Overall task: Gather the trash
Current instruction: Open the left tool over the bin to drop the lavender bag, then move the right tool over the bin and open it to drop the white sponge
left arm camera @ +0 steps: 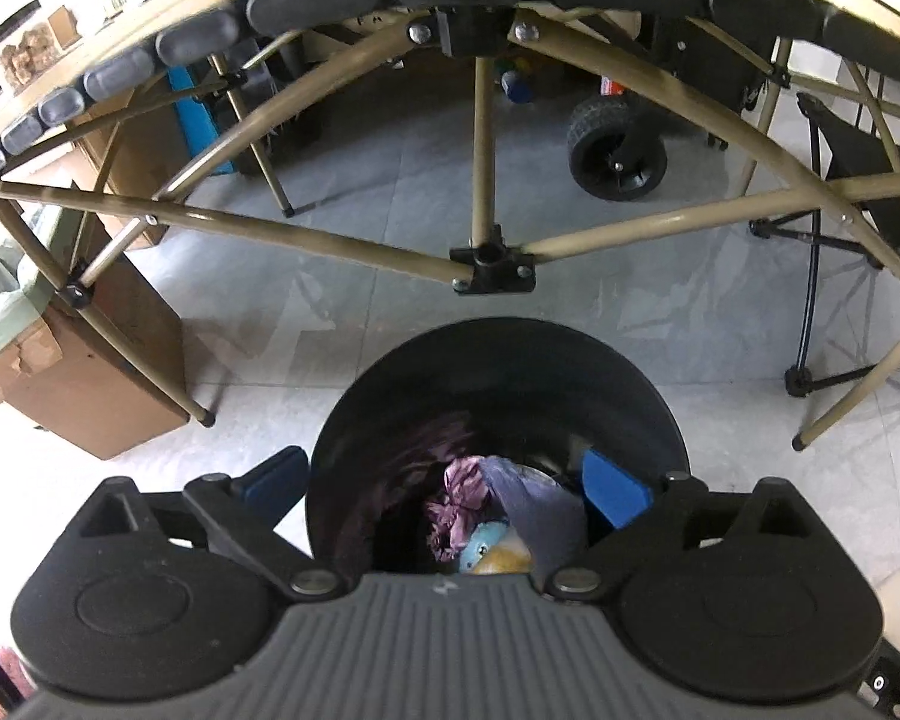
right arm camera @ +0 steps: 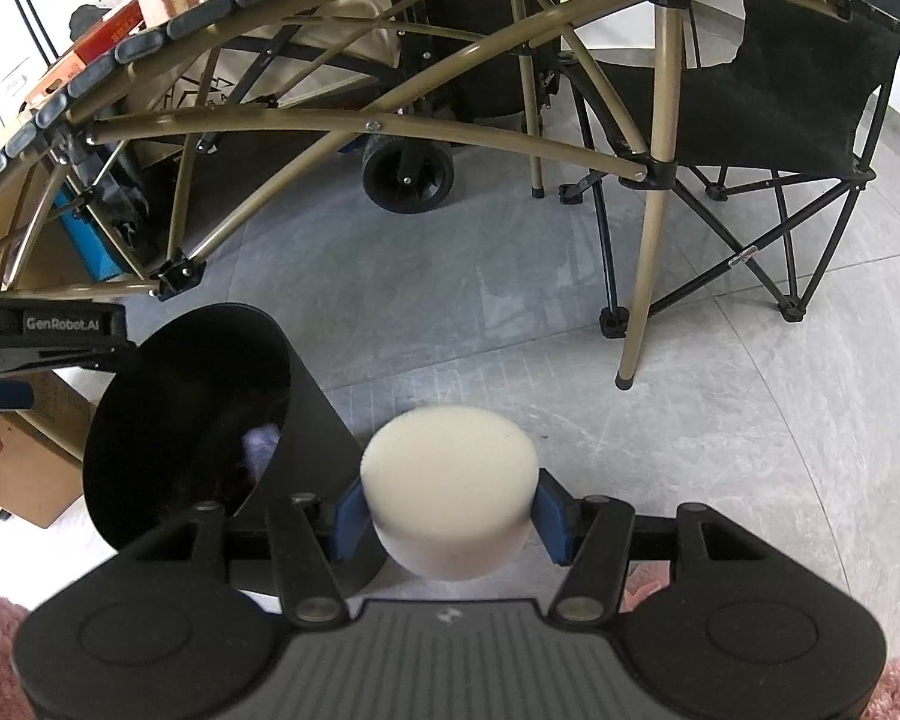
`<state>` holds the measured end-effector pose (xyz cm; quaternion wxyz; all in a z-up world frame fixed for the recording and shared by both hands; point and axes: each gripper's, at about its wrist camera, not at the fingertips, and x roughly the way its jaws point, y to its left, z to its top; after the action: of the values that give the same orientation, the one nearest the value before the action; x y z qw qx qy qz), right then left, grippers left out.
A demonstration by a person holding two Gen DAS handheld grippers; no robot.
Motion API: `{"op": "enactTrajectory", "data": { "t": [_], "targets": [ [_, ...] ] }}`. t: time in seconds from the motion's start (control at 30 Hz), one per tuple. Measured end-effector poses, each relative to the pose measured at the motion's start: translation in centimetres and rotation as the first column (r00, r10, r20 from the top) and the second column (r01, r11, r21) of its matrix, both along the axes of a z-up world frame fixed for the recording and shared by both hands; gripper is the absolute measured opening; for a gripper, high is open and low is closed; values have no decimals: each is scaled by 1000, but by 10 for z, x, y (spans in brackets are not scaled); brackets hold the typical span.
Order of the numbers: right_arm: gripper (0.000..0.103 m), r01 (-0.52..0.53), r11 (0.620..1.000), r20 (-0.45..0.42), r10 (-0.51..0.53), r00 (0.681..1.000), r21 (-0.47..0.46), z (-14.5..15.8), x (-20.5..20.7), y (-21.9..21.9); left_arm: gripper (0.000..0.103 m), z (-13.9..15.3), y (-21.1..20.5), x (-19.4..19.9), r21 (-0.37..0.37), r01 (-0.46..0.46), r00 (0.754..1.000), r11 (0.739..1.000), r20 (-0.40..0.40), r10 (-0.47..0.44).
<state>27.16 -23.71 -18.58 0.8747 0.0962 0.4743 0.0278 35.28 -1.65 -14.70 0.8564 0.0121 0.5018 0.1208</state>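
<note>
Grey floor tiles (right arm camera: 510, 324) lie under us; our right hand-held gripper (right arm camera: 450, 519) pinches the white foam puck (right arm camera: 450, 480) by its sides, light and squashy, beside the black bin (right arm camera: 306, 432). Our left hand-held gripper (left arm camera: 450, 483) hangs released over it.

White foam puck (right arm camera: 450, 480) beside black bin (right arm camera: 306, 420)

The bin (left arm camera: 498, 396) stands on the floor (left arm camera: 390, 192) just in front of the folding table (left arm camera: 486, 252). Crumpled trash (left arm camera: 480, 516) lies inside it, directly below the left tongs (left arm camera: 450, 489). To its right hang the right tongs (right arm camera: 450, 507), with the foam puck (right arm camera: 450, 480) between them. A cardboard box (left arm camera: 90, 384) sits left, a folding chair (right arm camera: 780, 108) right, and a wheeled cart (left arm camera: 618, 150) behind the table.
</note>
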Motion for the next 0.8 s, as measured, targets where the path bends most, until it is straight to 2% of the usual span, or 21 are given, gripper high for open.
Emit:
{"op": "enactTrajectory", "data": {
  "t": [0.37,0.63,0.8],
  "targets": [
    [56,-1,1000,0,1,1000,-3,1,0,2,101,-6,2,-1,-46,10,998,999,-59,-13],
    [56,-5,1000,0,5,1000,-4,1,1,4,102,-18,2,-1,-102,26,988,994,-152,-41],
    [56,-12,1000,2,12,1000,-4,3,1,6,102,-25,4,-3,-109,24,978,994,-201,-46]
  ]
}}
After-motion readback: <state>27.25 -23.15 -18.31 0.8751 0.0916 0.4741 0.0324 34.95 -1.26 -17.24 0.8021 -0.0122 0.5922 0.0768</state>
